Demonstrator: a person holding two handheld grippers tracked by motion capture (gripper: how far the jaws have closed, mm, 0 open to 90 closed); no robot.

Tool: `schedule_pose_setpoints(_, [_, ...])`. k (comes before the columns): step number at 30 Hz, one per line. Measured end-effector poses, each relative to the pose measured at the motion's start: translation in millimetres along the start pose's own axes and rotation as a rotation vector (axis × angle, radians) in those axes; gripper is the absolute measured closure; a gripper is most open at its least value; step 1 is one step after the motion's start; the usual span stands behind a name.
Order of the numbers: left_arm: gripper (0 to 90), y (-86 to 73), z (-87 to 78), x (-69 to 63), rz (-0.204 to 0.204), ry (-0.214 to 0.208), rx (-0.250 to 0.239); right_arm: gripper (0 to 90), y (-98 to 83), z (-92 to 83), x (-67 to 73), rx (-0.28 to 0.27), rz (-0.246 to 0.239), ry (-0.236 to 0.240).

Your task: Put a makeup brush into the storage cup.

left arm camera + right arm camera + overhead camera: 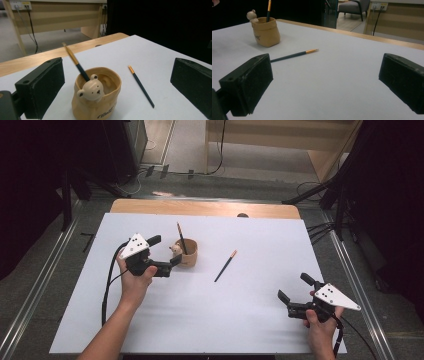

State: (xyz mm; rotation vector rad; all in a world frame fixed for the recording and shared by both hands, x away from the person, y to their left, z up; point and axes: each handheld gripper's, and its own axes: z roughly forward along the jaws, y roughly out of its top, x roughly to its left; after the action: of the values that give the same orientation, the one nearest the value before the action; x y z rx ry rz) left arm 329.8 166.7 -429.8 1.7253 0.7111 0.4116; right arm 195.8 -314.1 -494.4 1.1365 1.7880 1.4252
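Note:
A tan ceramic pot with a small bear head (pixel 186 253) (pixel 96 96) (pixel 265 30) stands on the white table sheet, left of centre. One dark pencil with a gold end (pixel 181 238) (pixel 75 61) (pixel 268 9) leans inside it. A second pencil (pixel 226 265) (pixel 141 85) (pixel 294 55) lies flat on the sheet to the pot's right. My left gripper (pixel 166 251) (pixel 117 85) is open, its jaws standing on either side of the pot without touching it. My right gripper (pixel 295 287) (pixel 324 85) is open and empty near the front right of the sheet, pointing towards the loose pencil.
The white sheet (pixel 260 245) covers a wooden table whose far edge (pixel 205 208) shows bare. Metal rails (pixel 350 270) run along both sides. A wooden desk (pixel 57 15) and cables stand beyond the table.

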Motion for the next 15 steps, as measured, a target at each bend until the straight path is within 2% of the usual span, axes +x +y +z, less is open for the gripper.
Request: schedule_pose_setpoints(15, [0.0, -17.8, -40.0, 2.5, 0.009, 0.041, -0.016, 0.0, 0.3, 0.7, 0.5, 0.001, 0.001, 0.0])
